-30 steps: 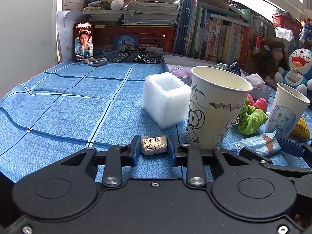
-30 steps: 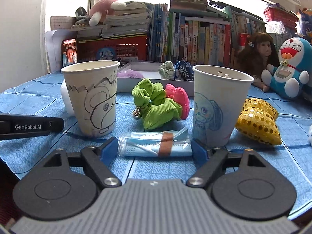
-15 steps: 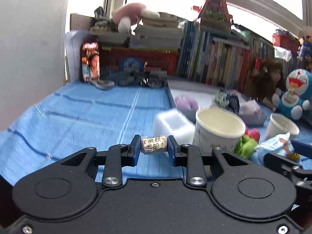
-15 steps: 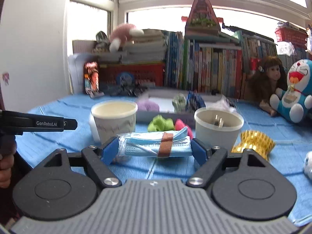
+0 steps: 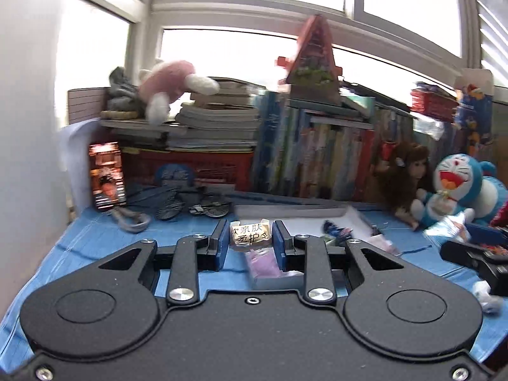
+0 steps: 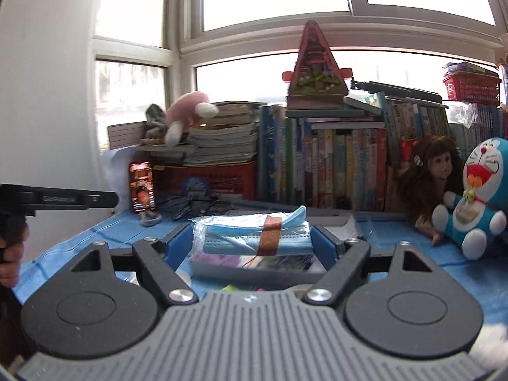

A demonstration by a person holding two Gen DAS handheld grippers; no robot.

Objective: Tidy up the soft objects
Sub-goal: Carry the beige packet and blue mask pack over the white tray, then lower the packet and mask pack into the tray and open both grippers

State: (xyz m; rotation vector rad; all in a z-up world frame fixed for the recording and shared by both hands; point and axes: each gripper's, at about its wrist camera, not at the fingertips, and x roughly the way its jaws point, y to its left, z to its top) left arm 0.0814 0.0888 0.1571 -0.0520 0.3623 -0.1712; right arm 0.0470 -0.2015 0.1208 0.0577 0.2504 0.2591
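The left tool (image 5: pixel 250 243) grips a small packet (image 5: pixel 250 238); the right tool (image 6: pixel 254 243) grips a mask pack (image 6: pixel 254 236) (tray (image 6: pixel 254 271) below half hidden).

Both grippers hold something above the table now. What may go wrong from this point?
The right gripper grips the slippery wrapped mask pack only at its ends; it might sag or slip out. The left gripper pinches a small tissue packet. The grey tray below already looks crowded, so drops may miss.

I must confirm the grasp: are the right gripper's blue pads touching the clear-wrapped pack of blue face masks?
Touching. In the right wrist view both blue pads press the ends of the mask pack, which is lifted above the table.
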